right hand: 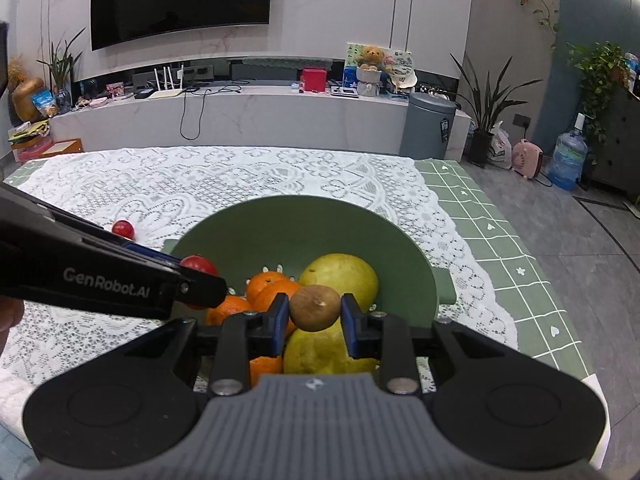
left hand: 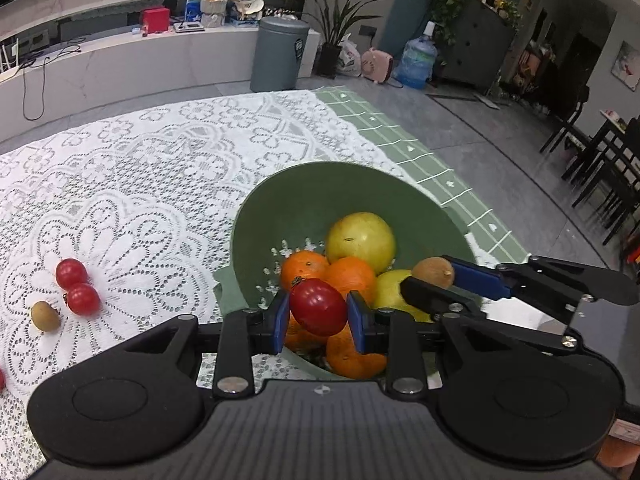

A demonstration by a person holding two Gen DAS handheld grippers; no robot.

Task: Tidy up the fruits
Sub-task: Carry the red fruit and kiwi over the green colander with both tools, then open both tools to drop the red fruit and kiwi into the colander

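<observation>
A green colander bowl [left hand: 304,192] [right hand: 296,220] on the lace tablecloth holds several oranges [left hand: 348,276] [right hand: 272,292] and yellow-green pomelo-like fruits [left hand: 360,238] [right hand: 340,274]. My left gripper [left hand: 318,312] is shut on a red cherry tomato [left hand: 318,307] just above the bowl's near side. My right gripper [right hand: 314,308] is shut on a small brown longan [right hand: 315,307] over the bowl; it also shows in the left wrist view [left hand: 432,274]. On the cloth to the left lie two cherry tomatoes [left hand: 76,286] and another longan [left hand: 45,315].
The lace tablecloth [left hand: 140,184] covers the table over a green checked cloth [left hand: 432,168]. One more tomato [right hand: 123,229] lies beyond the left gripper's arm. The table's right edge drops to a grey floor with a bin [left hand: 280,54], water jug and chairs beyond.
</observation>
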